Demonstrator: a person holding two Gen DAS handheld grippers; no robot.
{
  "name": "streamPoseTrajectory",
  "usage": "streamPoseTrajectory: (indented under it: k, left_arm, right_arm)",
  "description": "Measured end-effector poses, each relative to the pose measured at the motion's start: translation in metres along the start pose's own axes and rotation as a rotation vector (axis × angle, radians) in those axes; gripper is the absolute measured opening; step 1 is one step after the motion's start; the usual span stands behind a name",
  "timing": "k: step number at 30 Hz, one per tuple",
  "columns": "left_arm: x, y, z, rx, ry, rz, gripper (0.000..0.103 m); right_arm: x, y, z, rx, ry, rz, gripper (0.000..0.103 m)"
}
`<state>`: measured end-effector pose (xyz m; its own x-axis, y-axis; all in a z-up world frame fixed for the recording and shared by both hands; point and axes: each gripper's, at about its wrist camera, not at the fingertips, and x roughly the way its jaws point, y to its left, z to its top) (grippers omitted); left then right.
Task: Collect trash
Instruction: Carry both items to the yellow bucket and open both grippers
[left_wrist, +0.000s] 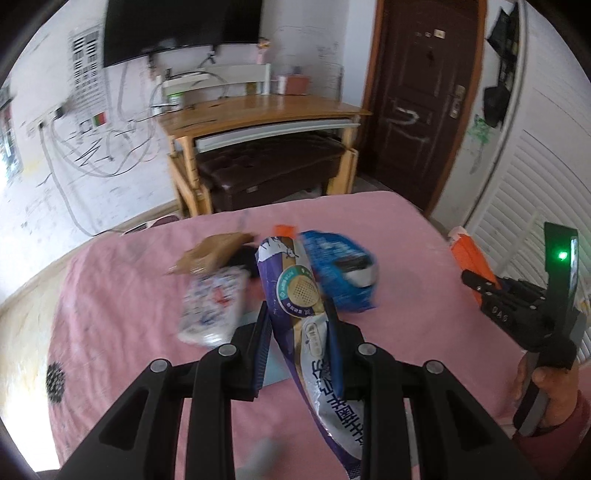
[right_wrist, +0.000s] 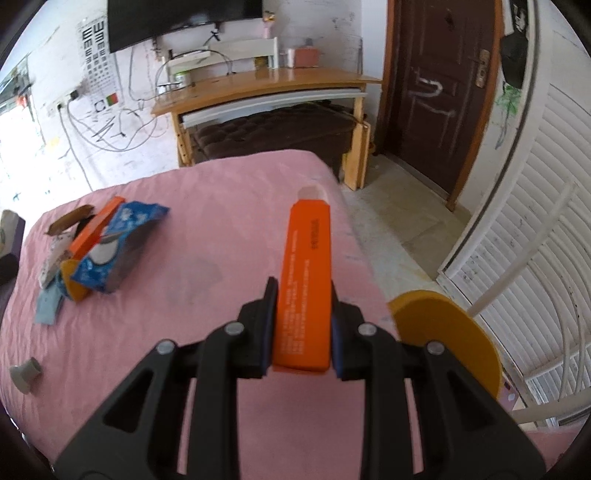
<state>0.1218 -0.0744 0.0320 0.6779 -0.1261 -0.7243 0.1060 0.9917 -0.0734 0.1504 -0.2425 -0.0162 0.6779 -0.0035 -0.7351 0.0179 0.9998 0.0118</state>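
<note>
Glossy purple-and-white plastic, a long crinkled wrapper (left_wrist: 295, 310), is pinched between the jaws of the left gripper (left_wrist: 297, 321) above the pink quilted bedspread (left_wrist: 110, 295). The right gripper (right_wrist: 303, 299) is clamped narrowly on a smooth, rectangular orange box (right_wrist: 304, 291). Farther off lie a shiny blue packet (left_wrist: 341, 273), a pale printed pouch (left_wrist: 214, 306) and crumpled brown paper (left_wrist: 212, 253), heaped touching one another.

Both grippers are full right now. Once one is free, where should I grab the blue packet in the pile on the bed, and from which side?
Judging from the right wrist view, take the blue packet by its crumpled upper end, which sticks out over the pink bedspread. Come from the open right side: an orange box leans against its left side, with other wrappers behind.
</note>
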Motion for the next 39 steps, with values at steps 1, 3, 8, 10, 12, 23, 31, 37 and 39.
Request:
streamPoseTrajectory:
  k: [1, 3, 8, 10, 12, 23, 31, 37, 39]
  left_arm:
    - [0.003, -0.011, 0.004, 0.012, 0.007, -0.019, 0.023]
    - [0.008, -0.032, 0.011, 0.038, 0.023, -0.057, 0.023]
    - [0.020, -0.081, 0.023, 0.111, 0.047, -0.107, 0.023]
    - [0.027, -0.103, 0.028, 0.141, 0.059, -0.119, 0.023]
    - [0.034, -0.123, 0.032, 0.165, 0.074, -0.134, 0.023]
    - [0.073, -0.221, 0.039, 0.279, 0.155, -0.167, 0.023]
    - [0.115, -0.286, 0.041, 0.303, 0.192, -0.197, 0.023]
    - [0.151, -0.306, 0.032, 0.269, 0.268, -0.239, 0.068]
    - [0.156, -0.308, 0.030, 0.252, 0.275, -0.249, 0.082]
  right_arm:
    - [0.000, -0.006, -0.001, 0.009, -0.001, -0.004, 0.023]
    - [-0.001, -0.017, -0.002, 0.023, -0.004, -0.012, 0.023]
    - [-0.006, -0.045, -0.007, 0.050, -0.020, -0.034, 0.023]
    - [-0.010, -0.057, -0.009, 0.061, -0.028, -0.036, 0.023]
    - [-0.011, -0.066, -0.012, 0.068, -0.036, -0.042, 0.023]
    - [0.001, -0.129, -0.030, 0.178, -0.027, -0.001, 0.014]
    - [0.000, -0.185, -0.049, 0.304, -0.036, -0.043, 0.015]
    - [0.000, -0.208, -0.062, 0.344, -0.028, -0.105, 0.015]
    - [0.001, -0.213, -0.064, 0.358, -0.027, -0.110, 0.015]
